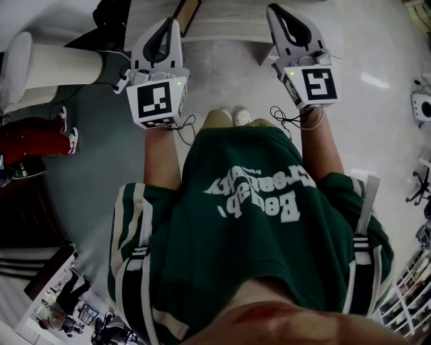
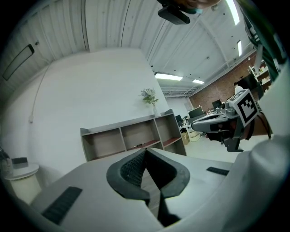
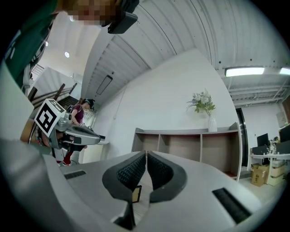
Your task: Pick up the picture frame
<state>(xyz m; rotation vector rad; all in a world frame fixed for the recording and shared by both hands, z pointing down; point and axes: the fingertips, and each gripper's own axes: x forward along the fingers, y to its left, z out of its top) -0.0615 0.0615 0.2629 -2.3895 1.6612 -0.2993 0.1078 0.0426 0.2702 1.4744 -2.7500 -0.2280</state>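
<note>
The picture frame (image 1: 187, 15), dark with a brown edge, lies on top of a low pale shelf unit (image 1: 229, 28) at the top of the head view. In the right gripper view it shows as a small dark rectangle (image 3: 135, 194) through the gap under the pads. My left gripper (image 1: 172, 23) is held out level, just left of the frame and short of the unit, with its jaws shut on nothing (image 2: 145, 150). My right gripper (image 1: 275, 9) is off to the frame's right, its pads also meeting at the tips (image 3: 146, 153), empty.
The shelf unit (image 3: 190, 145) stands against a white wall with open compartments and a vase of flowers (image 3: 204, 108) on top. A white ribbed column (image 1: 57, 66) and a person in red trousers (image 1: 34, 138) are on the left. Desks (image 2: 201, 113) fill the right.
</note>
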